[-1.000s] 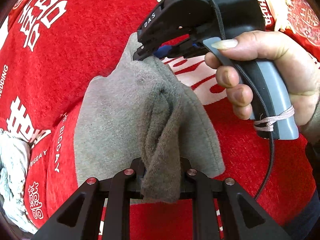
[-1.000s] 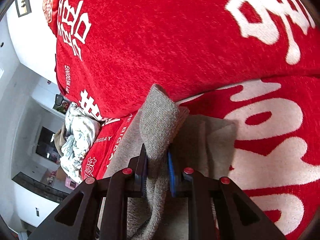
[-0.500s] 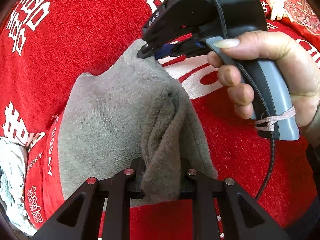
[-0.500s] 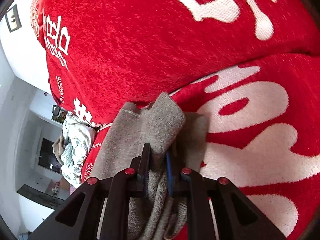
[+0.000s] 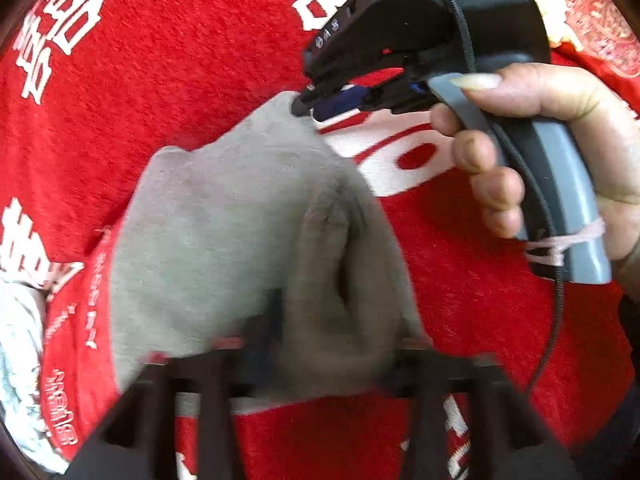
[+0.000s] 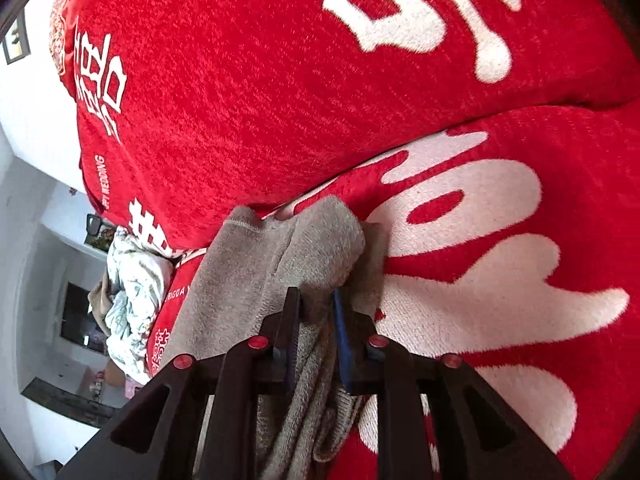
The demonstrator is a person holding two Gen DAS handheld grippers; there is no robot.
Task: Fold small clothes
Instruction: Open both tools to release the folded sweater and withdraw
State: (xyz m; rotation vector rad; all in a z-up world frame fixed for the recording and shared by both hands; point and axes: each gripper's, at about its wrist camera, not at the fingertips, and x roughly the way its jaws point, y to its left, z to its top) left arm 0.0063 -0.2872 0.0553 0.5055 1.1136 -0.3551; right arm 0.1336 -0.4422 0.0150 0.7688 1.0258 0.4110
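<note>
A small grey fleece garment (image 5: 224,232) lies on the red blanket (image 5: 160,80), with a fold bunched up toward my left gripper (image 5: 326,344). That gripper's jaws are opening. Its blurred fingers stand wide on either side of the fold and no longer pinch it. My right gripper (image 6: 316,304) holds the garment's (image 6: 248,272) far corner between its pads, though its jaws are starting to open. In the left wrist view the right gripper (image 5: 308,100) reaches in from the upper right, held by a person's hand (image 5: 560,128).
The red blanket (image 6: 280,100) with white lettering covers a cushioned seat and its backrest. A crumpled white patterned cloth (image 6: 132,292) lies beyond the garment at the left, also the white cloth (image 5: 16,340) at the left edge. Part of a room shows past it.
My left gripper's fingers have spread apart and released the grey fold. My right gripper's jaws have widened slightly and it has carried the corner a little lower.
</note>
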